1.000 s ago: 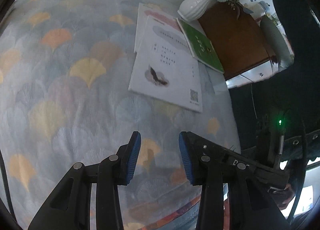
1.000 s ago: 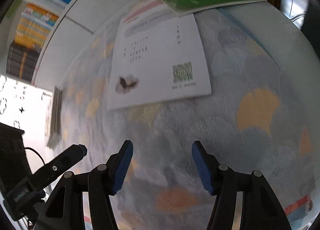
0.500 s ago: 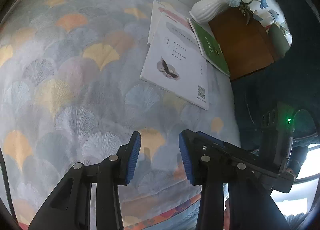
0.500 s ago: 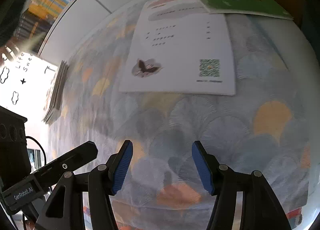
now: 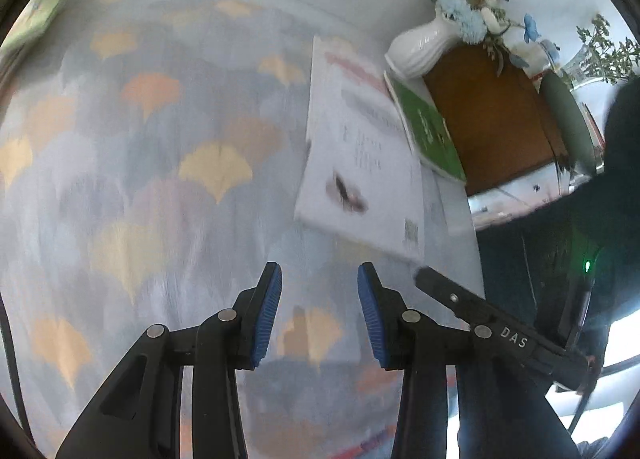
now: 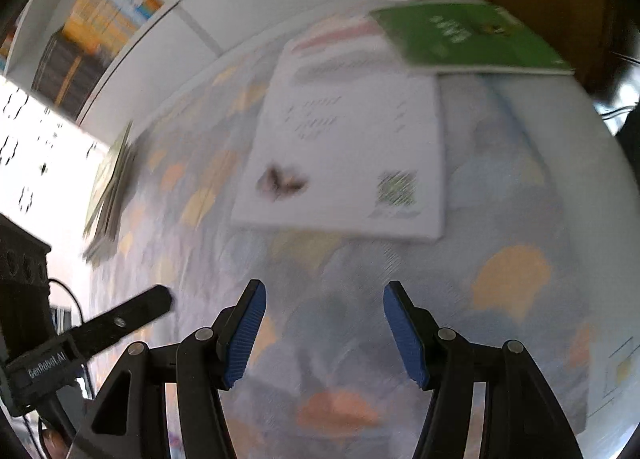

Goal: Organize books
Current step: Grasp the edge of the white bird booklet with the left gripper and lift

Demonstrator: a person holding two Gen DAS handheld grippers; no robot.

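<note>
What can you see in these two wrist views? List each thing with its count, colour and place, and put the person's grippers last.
White book: one, white cover with a small dark picture, flat on the tablecloth ahead of both grippers.
Striped book: one, pale with a pink band, partly under the white book.
Green book: one, green, beside the vase, overlapping the white book's far corner.
Book stack: one pile, pale, far left of the table.
Vase: one, white, blue flowers, far edge.
Tablecloth: one, grey with orange and yellow fans.
Left gripper: open, empty.
Right gripper: open, empty.
</note>
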